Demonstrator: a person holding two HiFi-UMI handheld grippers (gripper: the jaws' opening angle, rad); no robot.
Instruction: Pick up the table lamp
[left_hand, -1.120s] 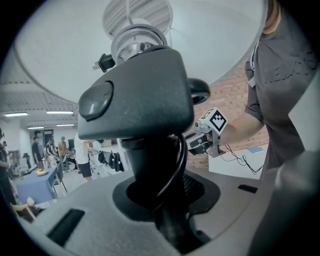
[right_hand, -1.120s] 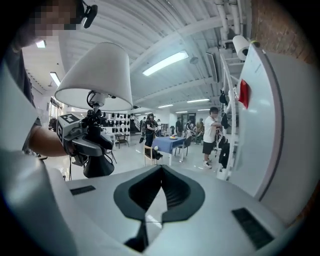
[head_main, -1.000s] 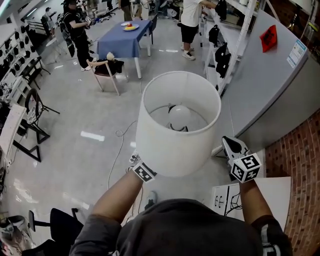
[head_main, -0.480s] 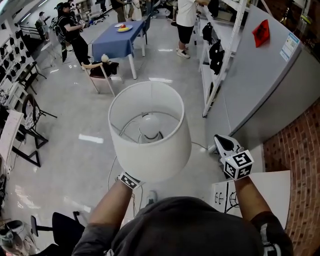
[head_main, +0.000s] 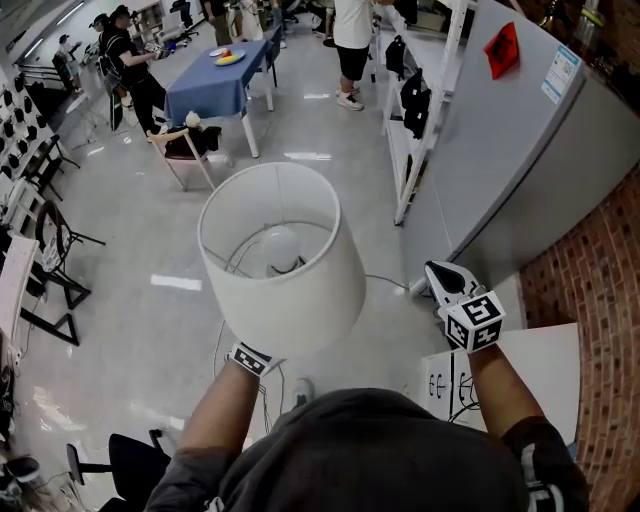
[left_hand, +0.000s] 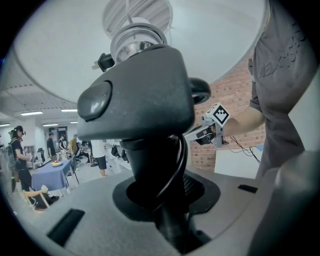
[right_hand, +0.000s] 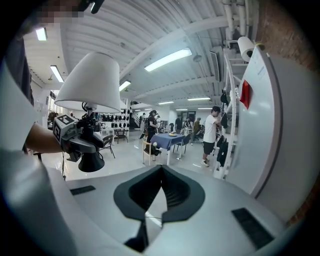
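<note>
The table lamp hangs in the air in front of me. Its white shade (head_main: 285, 285) is seen from above in the head view, with the bulb (head_main: 278, 245) inside. My left gripper (left_hand: 167, 202) is shut on the lamp's dark stem (left_hand: 170, 220), under the shade (left_hand: 60, 55). In the head view only its marker cube (head_main: 250, 360) shows. The right gripper view shows the lamp at left: shade (right_hand: 92, 82) on top, black flared base (right_hand: 91, 161) hanging free. My right gripper (head_main: 442, 277) (right_hand: 160, 175) is held out to the lamp's right, apart from it, shut with nothing between its pads.
A white tabletop (head_main: 530, 375) with a power strip lies below my right arm. A tall grey cabinet (head_main: 500, 150) and a brick wall (head_main: 600, 280) stand at right. Farther off are a blue table (head_main: 215, 85), a chair (head_main: 180, 150), several people and a cable (head_main: 225, 330) on the floor.
The lamp and my left gripper have shifted to the left in the head view. The right gripper has kept its place.
</note>
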